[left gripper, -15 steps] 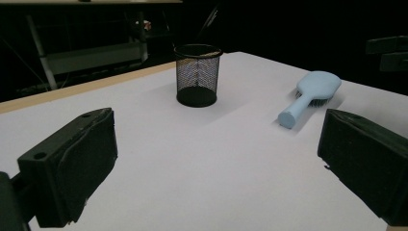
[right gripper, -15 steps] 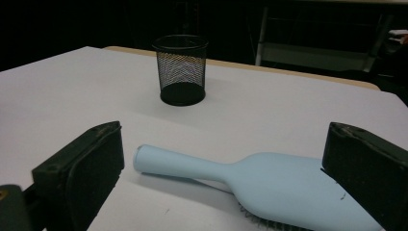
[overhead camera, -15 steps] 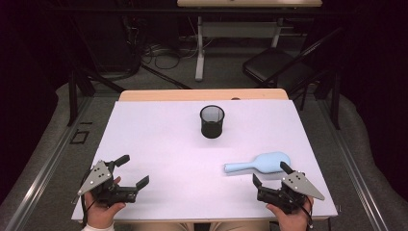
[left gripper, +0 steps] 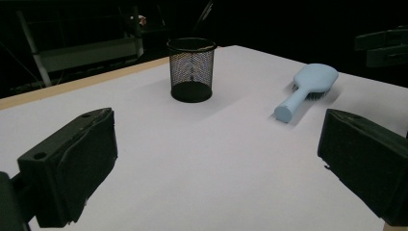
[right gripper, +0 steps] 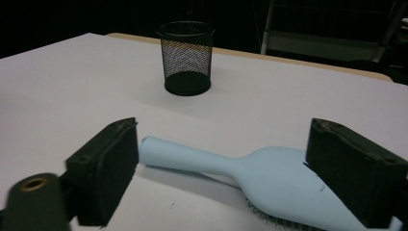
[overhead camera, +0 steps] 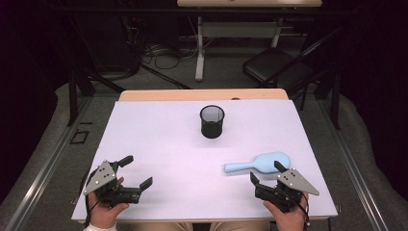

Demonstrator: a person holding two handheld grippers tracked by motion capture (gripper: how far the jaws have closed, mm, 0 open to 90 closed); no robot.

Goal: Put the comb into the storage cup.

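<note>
A light blue hairbrush lies flat on the white table, bristles down, handle pointing left. My right gripper sits just on the near side of it, open. In the right gripper view the brush lies ahead between the two wide-apart jaws of that gripper, and neither pad touches it. My left gripper rests near the front left of the table, open and holding nothing. A black mesh cup stands upright past the table's middle; it appears as the cup and the cup.
The brush lies right of the cup in the left gripper view, beyond my left gripper. A wooden strip edges the table's far side. Behind it are a dark chair, a desk leg and cables on the floor.
</note>
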